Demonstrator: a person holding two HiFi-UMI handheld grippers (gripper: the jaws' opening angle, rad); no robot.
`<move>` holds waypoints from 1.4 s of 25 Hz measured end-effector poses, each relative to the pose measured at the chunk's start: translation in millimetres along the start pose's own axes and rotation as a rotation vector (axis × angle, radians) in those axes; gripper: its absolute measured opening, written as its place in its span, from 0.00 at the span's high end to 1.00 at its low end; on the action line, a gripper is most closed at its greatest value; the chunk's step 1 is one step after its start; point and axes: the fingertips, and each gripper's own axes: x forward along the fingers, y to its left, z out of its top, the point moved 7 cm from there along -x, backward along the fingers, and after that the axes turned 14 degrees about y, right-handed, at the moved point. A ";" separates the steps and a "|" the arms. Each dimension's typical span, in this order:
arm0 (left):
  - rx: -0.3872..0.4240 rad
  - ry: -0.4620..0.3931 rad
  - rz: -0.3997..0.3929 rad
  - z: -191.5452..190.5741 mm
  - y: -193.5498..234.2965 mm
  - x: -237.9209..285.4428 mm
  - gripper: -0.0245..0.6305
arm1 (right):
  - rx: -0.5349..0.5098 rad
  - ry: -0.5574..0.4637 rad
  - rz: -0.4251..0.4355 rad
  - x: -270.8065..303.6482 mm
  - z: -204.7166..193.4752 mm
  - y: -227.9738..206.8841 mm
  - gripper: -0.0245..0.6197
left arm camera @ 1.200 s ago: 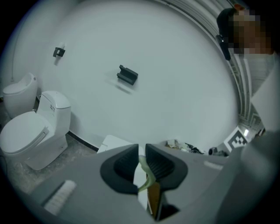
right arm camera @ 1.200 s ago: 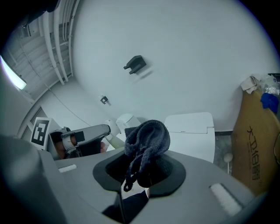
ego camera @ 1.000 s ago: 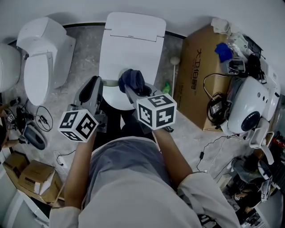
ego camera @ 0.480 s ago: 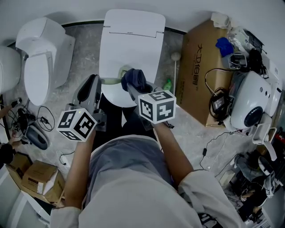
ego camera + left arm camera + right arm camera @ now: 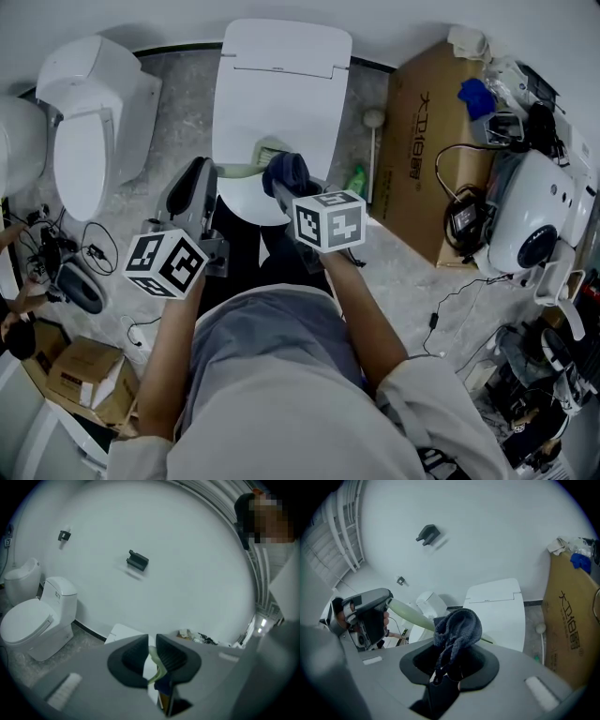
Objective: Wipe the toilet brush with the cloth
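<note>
The person's grey-shirted torso (image 5: pixel 272 375) fills the bottom of the head view, with both forearms reaching forward. The left gripper (image 5: pixel 152 651) has its jaws pressed together on the pale green handle of the toilet brush (image 5: pixel 408 615). The handle slants from there across to the right gripper (image 5: pixel 451 663). That gripper's jaws are clamped on a dark blue cloth (image 5: pixel 458 627), bunched into a knot that lies against the handle and hides the stretch behind it (a thin sliver of green pokes out past the cloth in the right gripper view). Brush and cloth are held over the near end of a white toilet (image 5: pixel 281 84) with its lid closed, straight ahead of the person.

On the speckled grey floor to the left stands a second toilet (image 5: pixel 89 131), also closed. Nearer along that side lie loose cables and small cartons (image 5: pixel 75 370). To the right, a white-knobbed stick (image 5: pixel 373 141) and a green bottle (image 5: pixel 354 180) sit in the narrow gap between the toilet and a large cardboard box (image 5: pixel 427 141). Beyond the box there is a rounded white machine (image 5: pixel 530 225) among tangled wires and clutter. Farthest off, a black bracket (image 5: pixel 137 560) is fixed to the pale wall.
</note>
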 end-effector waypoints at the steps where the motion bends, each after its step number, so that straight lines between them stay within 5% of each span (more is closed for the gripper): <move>1: 0.000 -0.001 0.000 0.0 -0.2 0.3 0.96 | 0.001 0.008 0.000 2.7 -1.5 -0.6 0.81; 35: 0.070 0.014 0.033 5.4 -1.4 8.5 0.96 | 0.136 0.171 -0.012 87.0 -16.5 -59.6 0.81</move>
